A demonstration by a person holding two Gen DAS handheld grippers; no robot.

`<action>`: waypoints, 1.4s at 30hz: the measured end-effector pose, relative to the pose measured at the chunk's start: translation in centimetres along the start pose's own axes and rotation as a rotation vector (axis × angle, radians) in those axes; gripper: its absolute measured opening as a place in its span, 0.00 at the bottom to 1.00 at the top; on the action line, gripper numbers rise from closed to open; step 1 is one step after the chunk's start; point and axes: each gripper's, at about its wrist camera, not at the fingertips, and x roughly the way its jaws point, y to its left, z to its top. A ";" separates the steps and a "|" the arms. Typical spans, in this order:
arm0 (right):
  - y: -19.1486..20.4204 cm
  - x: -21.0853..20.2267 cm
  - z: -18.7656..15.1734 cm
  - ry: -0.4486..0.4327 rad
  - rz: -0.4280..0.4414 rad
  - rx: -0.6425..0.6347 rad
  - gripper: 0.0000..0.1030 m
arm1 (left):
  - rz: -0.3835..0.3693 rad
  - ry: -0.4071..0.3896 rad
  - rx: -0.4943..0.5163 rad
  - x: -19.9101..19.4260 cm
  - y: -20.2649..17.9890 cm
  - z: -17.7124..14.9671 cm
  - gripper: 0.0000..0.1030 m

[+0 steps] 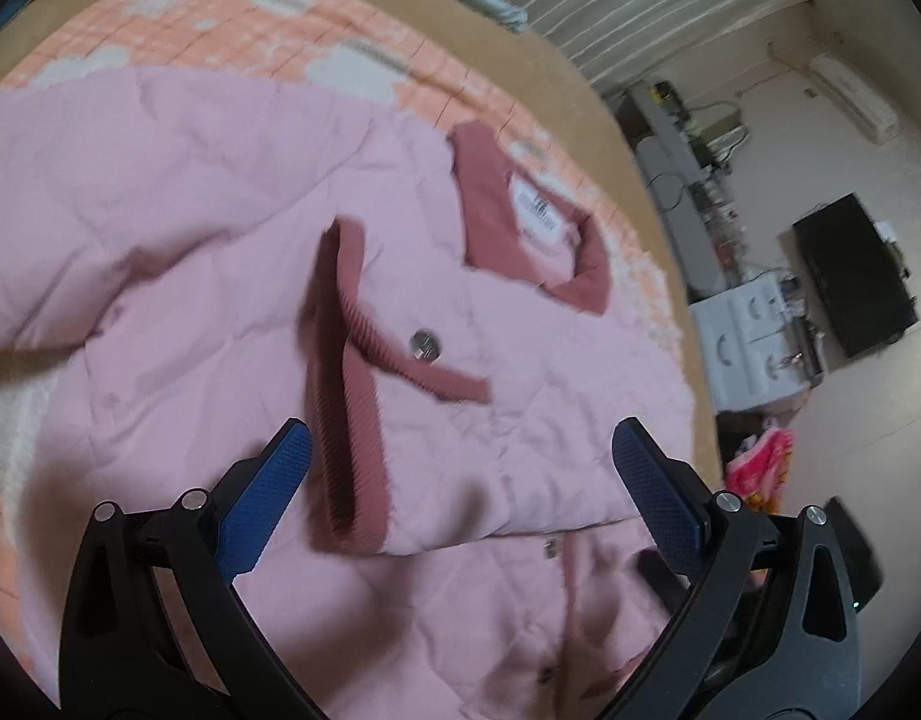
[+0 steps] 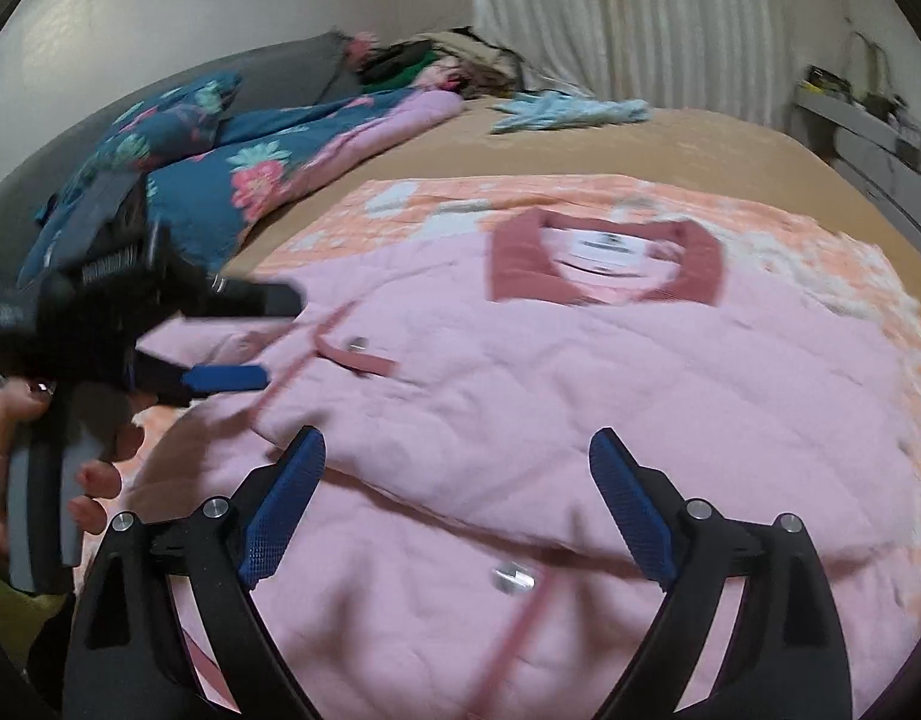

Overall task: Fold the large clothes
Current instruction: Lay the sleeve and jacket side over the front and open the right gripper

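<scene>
Both tools (image 1: 460, 498) (image 2: 457, 504) open, hovering above pink jacket (image 2: 520, 372); nothing gripped.

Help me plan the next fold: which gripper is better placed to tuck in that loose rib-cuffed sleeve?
Probably left. The left gripper hangs open right over the dark-pink ribbed cuff of the pink quilted jacket; the right gripper is open over the plain folded body.

My left wrist camera looked steeply down, close over the jacket (image 1: 220, 210); my right shared it, also catching the left gripper (image 2: 262, 339).
</scene>
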 end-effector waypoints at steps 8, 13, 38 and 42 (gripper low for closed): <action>-9.1 -3.6 -2.5 0.005 -0.162 0.224 0.86 | 0.163 0.018 0.125 2.9 -1.0 -0.8 0.25; -13.9 -5.8 -3.0 -0.012 -0.245 0.340 0.86 | 0.132 -0.080 0.192 -0.2 -3.0 1.3 0.08; -17.2 3.9 -2.6 0.205 -0.350 0.333 0.89 | 0.295 -0.043 0.228 2.4 0.7 0.3 0.18; -16.1 1.7 -2.6 0.162 -0.342 0.338 0.89 | 0.291 -0.043 0.234 1.7 0.1 -0.1 0.37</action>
